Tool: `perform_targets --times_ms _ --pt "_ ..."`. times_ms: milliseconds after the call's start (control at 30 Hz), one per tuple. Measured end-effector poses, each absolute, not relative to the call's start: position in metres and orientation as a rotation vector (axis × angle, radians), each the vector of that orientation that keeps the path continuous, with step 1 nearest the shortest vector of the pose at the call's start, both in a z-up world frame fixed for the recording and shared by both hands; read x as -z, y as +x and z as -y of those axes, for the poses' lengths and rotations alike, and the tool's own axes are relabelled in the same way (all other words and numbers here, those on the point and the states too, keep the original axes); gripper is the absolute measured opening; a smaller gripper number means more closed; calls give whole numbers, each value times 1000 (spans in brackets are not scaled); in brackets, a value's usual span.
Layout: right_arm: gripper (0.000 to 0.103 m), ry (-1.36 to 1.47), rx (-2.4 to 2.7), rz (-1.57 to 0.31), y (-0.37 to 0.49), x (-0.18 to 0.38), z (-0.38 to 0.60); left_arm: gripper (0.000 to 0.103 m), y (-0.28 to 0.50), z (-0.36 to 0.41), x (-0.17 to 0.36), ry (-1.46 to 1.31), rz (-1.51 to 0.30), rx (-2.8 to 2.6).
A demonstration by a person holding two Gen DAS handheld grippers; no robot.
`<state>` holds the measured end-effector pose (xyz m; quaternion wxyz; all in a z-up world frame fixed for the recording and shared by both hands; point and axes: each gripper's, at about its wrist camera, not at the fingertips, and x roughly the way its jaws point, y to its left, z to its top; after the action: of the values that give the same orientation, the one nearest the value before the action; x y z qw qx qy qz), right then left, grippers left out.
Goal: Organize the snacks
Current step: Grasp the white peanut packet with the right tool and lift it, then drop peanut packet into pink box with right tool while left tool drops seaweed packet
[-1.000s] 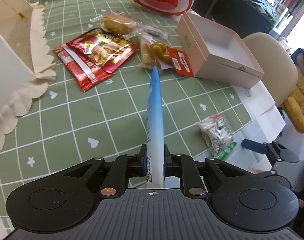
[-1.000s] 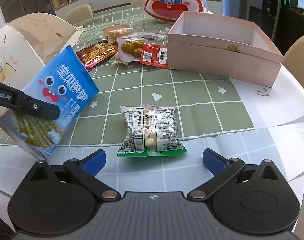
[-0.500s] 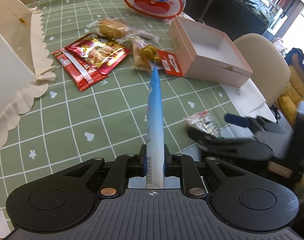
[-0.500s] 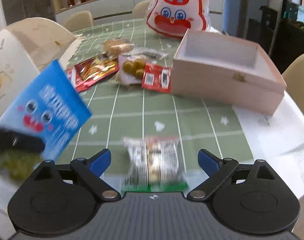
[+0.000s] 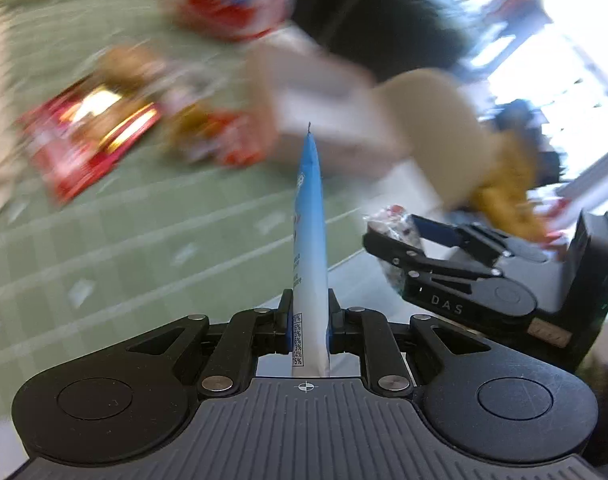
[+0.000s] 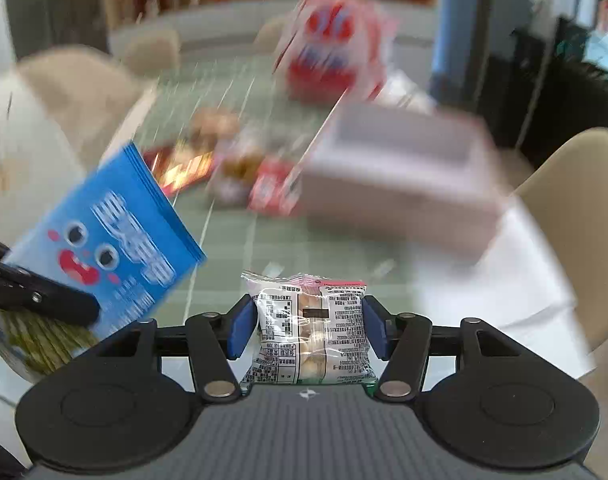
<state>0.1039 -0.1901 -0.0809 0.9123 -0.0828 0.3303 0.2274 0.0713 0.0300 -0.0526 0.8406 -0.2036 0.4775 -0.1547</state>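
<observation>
- Your left gripper [image 5: 309, 326] was clamped tight on the lower edge of a blue snack bag [image 5: 309, 216], which stood edge-on between the pads and pointed toward the far side of the table [image 5: 116, 236].
- Your right gripper [image 6: 307, 326] was closing its jaws, and its blue pads [image 6: 240, 326] pressed both sides of a clear wrapped snack pack [image 6: 309, 330], held clear of the table's near edge.
- Judged from this, both pick-ups were done and the carry step was in hand.
- The open pink box [image 6: 399, 172] sat toward the far right of the table, well apart from both grippers; blur hid its contents.
- Loose snacks [image 6: 240, 168] lay just left of the box, in the middle of the table.
- The next move likely called for carrying each pack over the box rim before releasing.
</observation>
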Motion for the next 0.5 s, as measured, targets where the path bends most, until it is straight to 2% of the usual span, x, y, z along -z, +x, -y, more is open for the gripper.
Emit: perform_targets --times_ms 133,233,400,500 --pt "57 -130 -332 -532 123 10 229 17 139 -20 -1 -468 -879 444" --pt "57 -92 -242 -490 143 -24 250 18 210 -13 -9 -536 -833 440" --pt "57 -113 -132 -496 168 -32 259 17 314 -2 65 -752 -934 410" --pt "57 -119 -114 -551 182 -17 258 20 345 14 115 -706 -973 425"
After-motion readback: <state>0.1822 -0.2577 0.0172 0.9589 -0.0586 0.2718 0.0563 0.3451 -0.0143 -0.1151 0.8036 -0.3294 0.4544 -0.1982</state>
